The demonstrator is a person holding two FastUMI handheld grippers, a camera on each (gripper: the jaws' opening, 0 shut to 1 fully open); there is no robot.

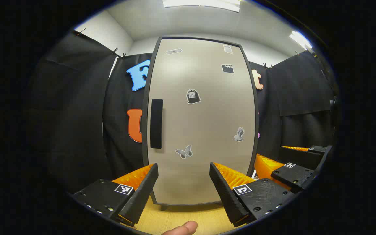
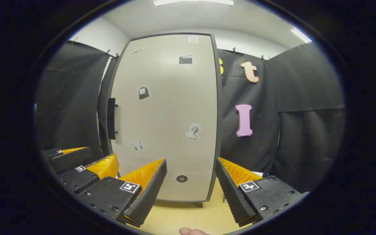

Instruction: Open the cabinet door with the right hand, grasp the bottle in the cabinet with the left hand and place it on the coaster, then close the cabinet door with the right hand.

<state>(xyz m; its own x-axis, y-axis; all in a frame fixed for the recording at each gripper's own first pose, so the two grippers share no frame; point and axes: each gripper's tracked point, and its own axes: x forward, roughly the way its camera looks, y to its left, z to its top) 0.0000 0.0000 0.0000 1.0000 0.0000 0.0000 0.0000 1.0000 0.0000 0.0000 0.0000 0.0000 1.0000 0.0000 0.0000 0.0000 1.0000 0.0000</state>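
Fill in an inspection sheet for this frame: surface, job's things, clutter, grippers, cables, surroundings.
Surface: wooden table, bare where visible.
Job's things: cabinet door closed; black handle on its left edge, untouched. Bottle and coaster: nothing seen.
Clutter: stickers on the door.
Grippers: left gripper open, facing the door; right gripper open, facing the door; both empty and side by side.
Cables: nothing seen.
Surroundings: black cloth walls, ceiling lights.
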